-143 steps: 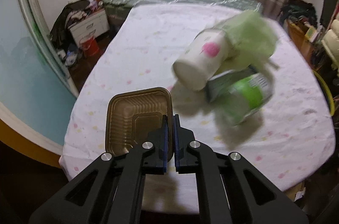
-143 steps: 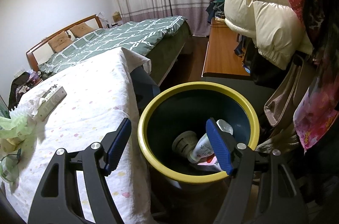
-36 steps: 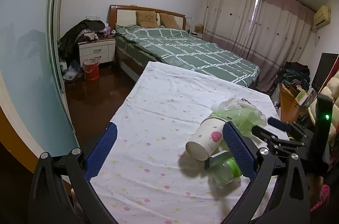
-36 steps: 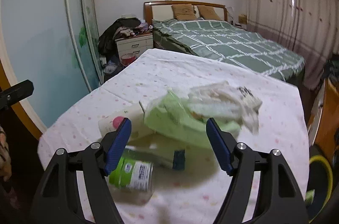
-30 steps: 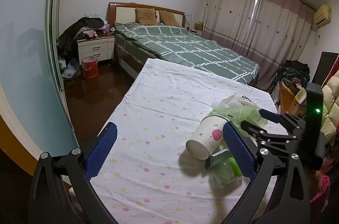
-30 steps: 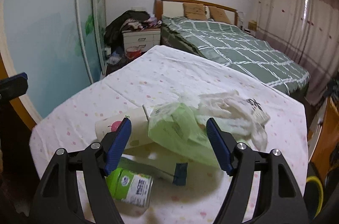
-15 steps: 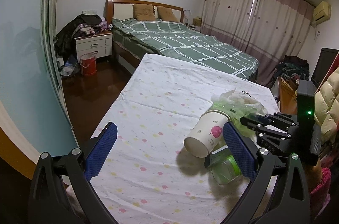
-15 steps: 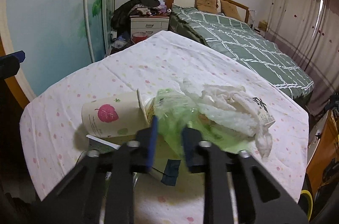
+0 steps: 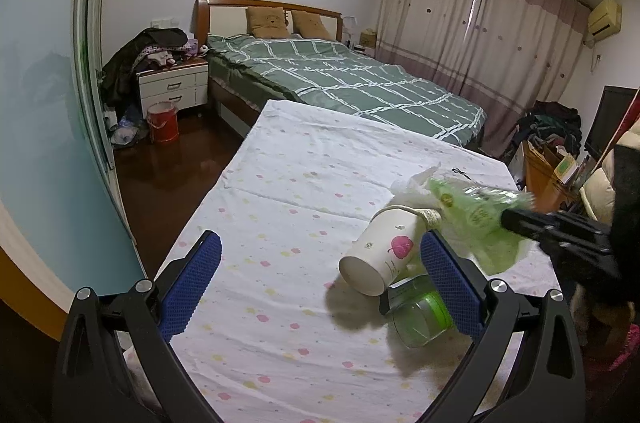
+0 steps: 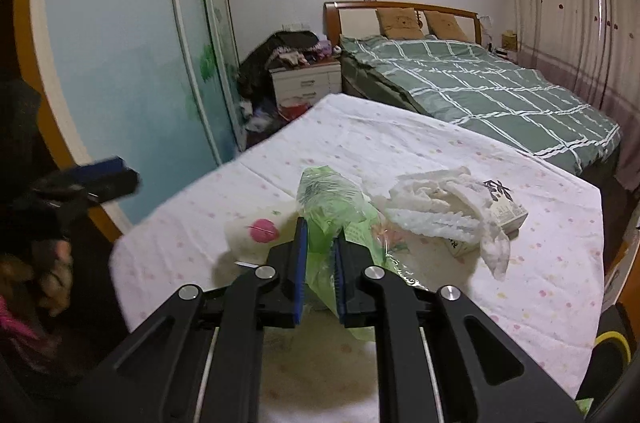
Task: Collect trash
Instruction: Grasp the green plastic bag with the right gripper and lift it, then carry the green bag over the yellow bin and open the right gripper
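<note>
- Bedroom clutter surrounds a table draped in a white dotted cloth, with a green checked bed behind it and a heap of rubbish near the table's right end.
- Half a second back the right gripper was only just coming together over the heap; now its jaws are clamped tight on the crumpled green plastic bag, the film bunched between the blue pads.
- Seen from the left wrist, the bag is stretched out and blurred at the gripper's tip, so it appears to be coming up off the pile rather than lying on it.
- A second ago the same jaws stood wide around the bag, so the pick has only just been made.
- Left gripper has barely shifted and hangs with its jaws spread wide, holding nothing, in front of the heap.
- On the cloth lie a tipped paper cup with a pink fruit print, a green-lidded jar beside it, white crumpled paper and a small carton.
- Part of a yellow bin rim shows at the lower right, past the table edge.
- My reading: the bag is secured and next needs carrying to the bin, with several pieces left to gather.
</note>
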A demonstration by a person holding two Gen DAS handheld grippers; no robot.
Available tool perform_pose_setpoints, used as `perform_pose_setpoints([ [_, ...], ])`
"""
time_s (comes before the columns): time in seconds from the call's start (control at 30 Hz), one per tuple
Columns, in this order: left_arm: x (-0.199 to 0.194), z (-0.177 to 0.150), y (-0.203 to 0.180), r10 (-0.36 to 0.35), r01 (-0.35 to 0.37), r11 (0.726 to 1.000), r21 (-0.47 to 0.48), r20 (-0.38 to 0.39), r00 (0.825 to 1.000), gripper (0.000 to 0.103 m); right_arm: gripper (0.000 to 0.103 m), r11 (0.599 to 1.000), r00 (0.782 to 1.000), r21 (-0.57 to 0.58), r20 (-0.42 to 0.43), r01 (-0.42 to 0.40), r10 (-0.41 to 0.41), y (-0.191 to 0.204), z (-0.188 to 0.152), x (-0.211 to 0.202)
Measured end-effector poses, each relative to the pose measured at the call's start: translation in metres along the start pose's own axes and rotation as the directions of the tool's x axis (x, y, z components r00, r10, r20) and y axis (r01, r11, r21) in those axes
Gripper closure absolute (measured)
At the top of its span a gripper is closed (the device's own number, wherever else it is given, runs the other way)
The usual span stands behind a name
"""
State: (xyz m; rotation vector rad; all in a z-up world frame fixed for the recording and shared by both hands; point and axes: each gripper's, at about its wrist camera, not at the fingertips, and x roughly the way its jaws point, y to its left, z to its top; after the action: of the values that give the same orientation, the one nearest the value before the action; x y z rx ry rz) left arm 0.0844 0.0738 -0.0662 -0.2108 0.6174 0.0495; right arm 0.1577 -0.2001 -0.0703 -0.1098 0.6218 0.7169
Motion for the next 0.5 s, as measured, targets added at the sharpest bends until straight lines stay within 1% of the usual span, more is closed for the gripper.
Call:
perform_pose_setpoints([
  [0.17, 0.003, -0.001, -0.004, -0.002, 0.002, 1.000, 0.006, -0.009, 1.000, 0.005, 0.092, 1.000, 0.997, 0.005, 0.078, -0.027, 0.027, 0.008, 0.006, -0.040],
  [0.23, 0.003, -0.002, -0.006, -0.005, 0.005, 1.000, 0.010, -0.011, 1.000, 0.005, 0.092, 1.000, 0.992, 0.011, 0.124, -0.010, 0.009, 0.006, 0.008, -0.060],
  [0.3, 0.004, -0.002, -0.009, -0.009, 0.009, 1.000, 0.017, -0.015, 1.000, 0.005, 0.092, 0.999, 0.986, 0.027, 0.164, 0.039, -0.043, -0.002, 0.008, -0.078],
  [0.33, 0.004, -0.003, -0.011, -0.012, 0.012, 1.000, 0.021, -0.017, 1.000, 0.005, 0.092, 0.996, 0.980, 0.041, 0.180, 0.084, -0.090, -0.009, 0.007, -0.087],
  [0.37, 0.005, -0.003, -0.012, -0.013, 0.014, 1.000, 0.023, -0.018, 1.000, 0.005, 0.092, 0.992, 0.975, 0.054, 0.188, 0.112, -0.120, -0.016, 0.005, -0.093],
  [0.43, 0.007, -0.004, -0.015, -0.017, 0.018, 0.999, 0.028, -0.023, 1.000, 0.005, 0.091, 0.977, 0.960, 0.106, 0.193, 0.186, -0.203, -0.037, -0.003, -0.107],
  [0.5, 0.008, -0.004, -0.017, -0.021, 0.021, 0.999, 0.031, -0.027, 0.999, 0.005, 0.091, 0.947, 0.935, 0.164, 0.178, 0.278, -0.305, -0.064, -0.015, -0.117],
])
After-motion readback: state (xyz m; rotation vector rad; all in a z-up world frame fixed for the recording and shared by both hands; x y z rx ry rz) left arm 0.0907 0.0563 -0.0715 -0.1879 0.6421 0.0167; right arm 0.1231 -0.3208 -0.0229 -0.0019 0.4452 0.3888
